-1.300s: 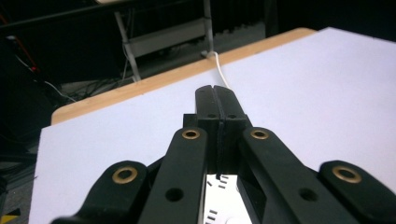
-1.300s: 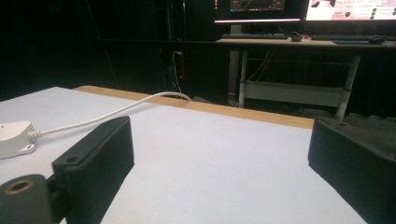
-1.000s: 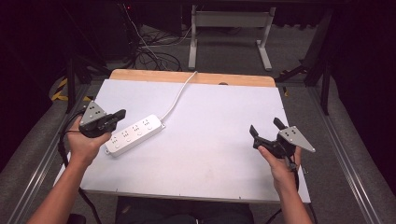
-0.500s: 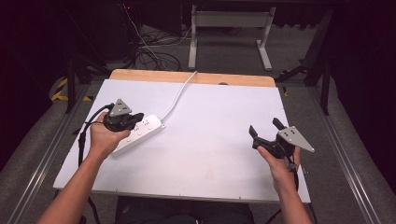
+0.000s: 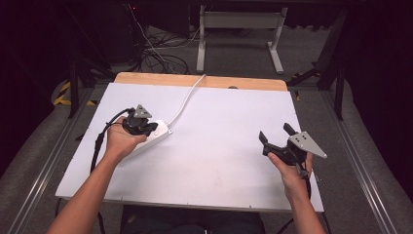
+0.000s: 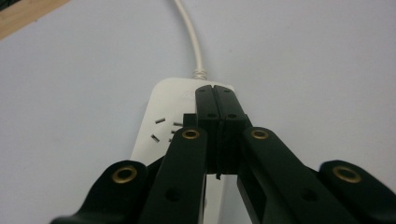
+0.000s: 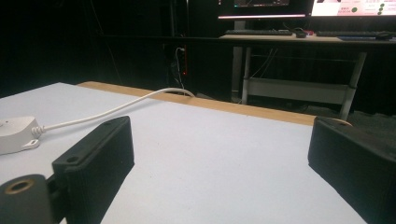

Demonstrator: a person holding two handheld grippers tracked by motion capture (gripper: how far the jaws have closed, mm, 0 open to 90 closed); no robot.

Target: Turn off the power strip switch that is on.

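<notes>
Work in hand: left gripper pressing down on the white power strip; probably aimed at a switch near the cord end, though no switch can be made out.

Power strip, place: flat on the white table, left of centre, lying at a slant. Its cord runs off toward the far wooden edge.

Left jaws: pressed together with no gap in the left gripper view, nothing between them. The closed tips sit over the cord end of the strip; touching or just above, I cannot tell.

Right jaws: spread wide, holding nothing. Right gripper held above the table near its right edge, well apart from the strip.

Just changed: over the last second the left hand swung in from the left edge of the table and came onto the strip, the gripper now on top of it rather than beside it.

Meaning: reach is done; the step is at the contact stage, a poke with shut tips rather than a grasp.

Other differences from earlier frame: strip and cord lie as before; right hand and its gripper unchanged in place and opening.

Risk: a sideways push could slide the strip, since nothing steadies it.
</notes>
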